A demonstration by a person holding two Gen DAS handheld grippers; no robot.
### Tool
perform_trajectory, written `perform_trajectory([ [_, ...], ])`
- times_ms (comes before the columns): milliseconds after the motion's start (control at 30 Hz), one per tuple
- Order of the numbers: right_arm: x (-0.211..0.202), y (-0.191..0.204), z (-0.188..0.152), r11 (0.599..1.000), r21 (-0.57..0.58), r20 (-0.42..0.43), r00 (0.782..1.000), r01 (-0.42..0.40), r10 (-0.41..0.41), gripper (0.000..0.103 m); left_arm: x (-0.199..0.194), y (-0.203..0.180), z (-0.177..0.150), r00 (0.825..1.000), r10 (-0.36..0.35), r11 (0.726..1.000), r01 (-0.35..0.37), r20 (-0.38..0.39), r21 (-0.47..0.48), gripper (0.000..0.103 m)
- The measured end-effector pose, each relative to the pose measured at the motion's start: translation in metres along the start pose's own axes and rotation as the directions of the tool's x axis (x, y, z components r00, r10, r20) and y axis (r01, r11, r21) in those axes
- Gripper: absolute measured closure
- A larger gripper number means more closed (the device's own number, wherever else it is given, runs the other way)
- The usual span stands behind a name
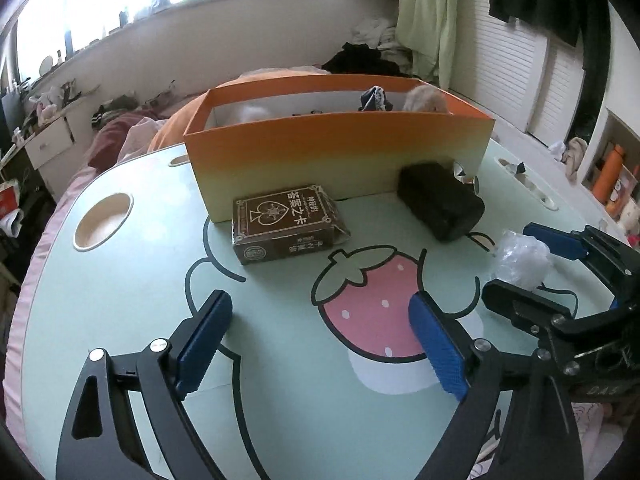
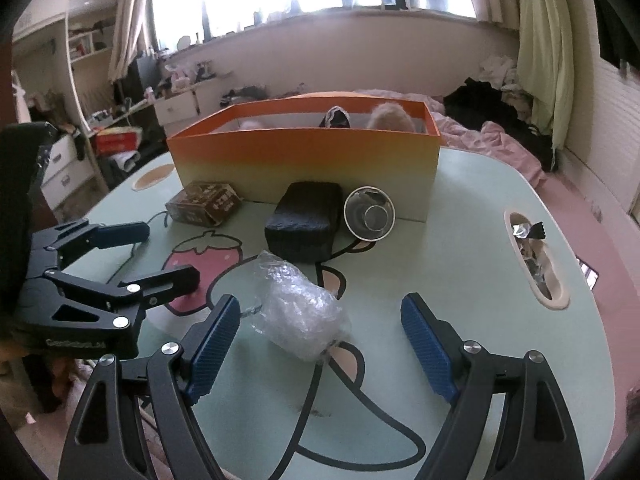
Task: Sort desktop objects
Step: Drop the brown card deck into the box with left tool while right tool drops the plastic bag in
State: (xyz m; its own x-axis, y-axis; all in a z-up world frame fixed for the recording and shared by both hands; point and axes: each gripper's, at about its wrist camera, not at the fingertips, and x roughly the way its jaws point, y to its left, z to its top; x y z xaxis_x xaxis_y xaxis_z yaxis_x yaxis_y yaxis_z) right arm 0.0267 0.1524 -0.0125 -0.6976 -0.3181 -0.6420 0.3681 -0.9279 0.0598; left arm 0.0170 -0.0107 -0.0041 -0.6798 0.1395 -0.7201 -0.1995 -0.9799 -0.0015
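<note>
Right wrist view: crumpled plastic wrap lying on the tabletop just ahead of the right claw, between the lines of its two spread fingers and nearer the left blue pad. Jaws wide, pads off the wrap, nothing gripped. Long axis of the bundle running from far left to near right, slantwise across the gap. Left claw at the left edge of this view, also spread and empty, well left of the wrap.

Left wrist view: left claw open over the strawberry print, card box far ahead and slightly left, black pouch far right. Orange box beyond both, likely the sorting bin.

Judged from this: wrap nearest the right claw, a short push forward and down enough; a slight roll likely needed to close across the narrow width.
</note>
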Motion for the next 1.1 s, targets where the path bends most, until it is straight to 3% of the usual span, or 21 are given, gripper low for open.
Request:
perform_trajectory([
  [133,0.001,-0.002,0.000,1.000,0.007,0.009,1.000,-0.004,0.004,0.027,0.000,0.000,0.000,1.000,-0.001,1.000,0.001,0.000,-0.001,0.013],
  [233,0.000,-0.004,0.001,1.000,0.017,0.021,1.000,-0.022,0.022,0.052,0.000,0.000,0.000,1.000,-0.001,1.000,0.001,-0.002,-0.003,0.013],
  [267,0.000,-0.004,0.001,0.999,0.018,0.024,0.999,-0.027,0.027,0.067,0.001,0.000,0.001,1.000,-0.005,1.000,0.005,-0.002,-0.009,0.013],
  [367,-0.009,-0.005,0.000,0.998,0.026,0.071,0.996,-0.050,0.048,0.070,0.001,0.008,0.007,0.999,-0.031,0.998,0.030,-0.012,-0.059,0.013],
  [500,-0.025,-0.010,-0.001,0.995,0.039,0.151,0.985,-0.093,0.086,0.070,0.005,0.023,0.021,1.000,-0.009,0.992,0.008,-0.005,-0.128,0.013],
  [733,-0.023,-0.009,0.001,0.994,0.045,0.137,0.986,-0.097,0.090,0.070,0.030,0.032,0.047,0.998,-0.036,0.980,0.027,-0.043,-0.196,0.013],
  [800,-0.023,-0.009,0.002,0.994,0.045,0.137,0.986,-0.098,0.091,0.070,0.039,0.026,0.047,0.997,-0.026,0.988,0.015,-0.069,-0.154,0.029],
  [833,-0.023,-0.009,0.001,0.994,0.046,0.138,0.986,-0.097,0.090,0.070,0.038,0.024,0.048,0.998,-0.003,0.990,-0.005,-0.061,-0.139,0.044],
  [967,-0.023,-0.011,0.001,0.994,0.053,0.145,0.985,-0.099,0.090,0.069,0.025,0.029,0.045,0.997,-0.077,0.984,0.074,-0.010,-0.160,0.046],
  [1100,-0.029,-0.010,0.012,0.994,0.042,0.169,0.981,-0.101,0.092,0.070,-0.010,0.032,0.058,0.986,-0.137,0.973,0.152,0.096,-0.173,0.046],
])
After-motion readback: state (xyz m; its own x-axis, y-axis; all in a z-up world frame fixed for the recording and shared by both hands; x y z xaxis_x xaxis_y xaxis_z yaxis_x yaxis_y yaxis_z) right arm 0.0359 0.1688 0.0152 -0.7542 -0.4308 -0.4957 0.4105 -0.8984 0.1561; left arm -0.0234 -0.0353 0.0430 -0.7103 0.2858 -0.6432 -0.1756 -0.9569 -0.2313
